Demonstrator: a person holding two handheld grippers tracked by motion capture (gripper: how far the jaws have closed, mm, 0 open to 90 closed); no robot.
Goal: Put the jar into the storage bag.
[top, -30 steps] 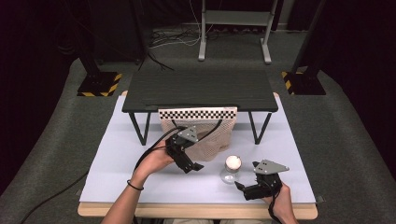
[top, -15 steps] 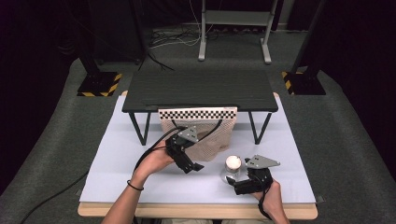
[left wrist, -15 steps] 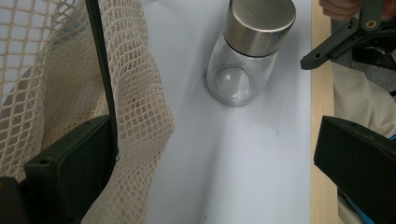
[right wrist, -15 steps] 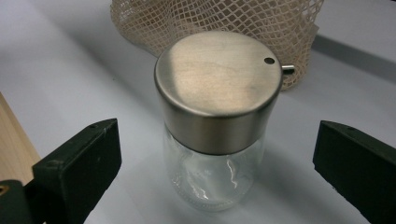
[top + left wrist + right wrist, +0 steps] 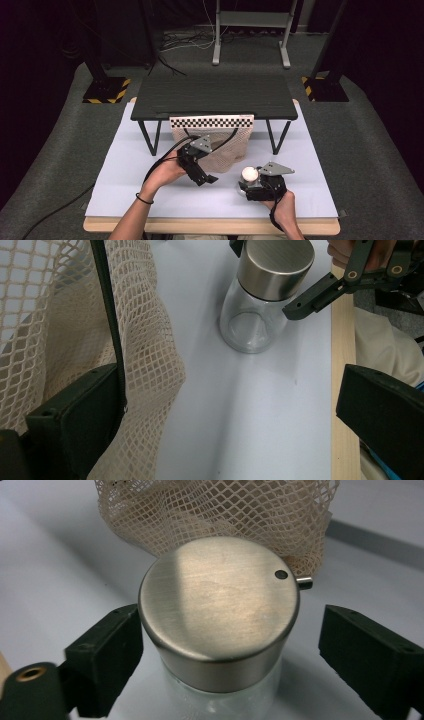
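Left side: a person's left hand (image 5: 162,175) holds the left gripper (image 5: 204,176) over the pale sheet (image 5: 120,175) that covers the table (image 5: 210,227). In the left gripper view one black jaw lies against the cream mesh bag (image 5: 60,340), with a black strap of the bag running down across the netting to it; the other jaw stands well apart at the far edge, over the table's wooden rim. Jaws spread wide, gripping nothing that I can make out.

Centre, rear: a low black bench (image 5: 212,95) on thin legs stands across the sheet, with a checkered strip (image 5: 212,121) along its front edge. The mesh bag hangs or slumps just below that strip, in front of the bench.

Centre right: a small clear glass jar (image 5: 220,630) with a brushed steel lid (image 5: 215,595) stands upright on the sheet, near the bag's lower right corner. The lid has one small dark hole near its rim.

Right side: the right gripper (image 5: 225,655), held by the person's right hand (image 5: 282,207), straddles the jar at lid height. One jaw is at or nearly at the lid's side; the other stands off with a clear gap. Not clamped.
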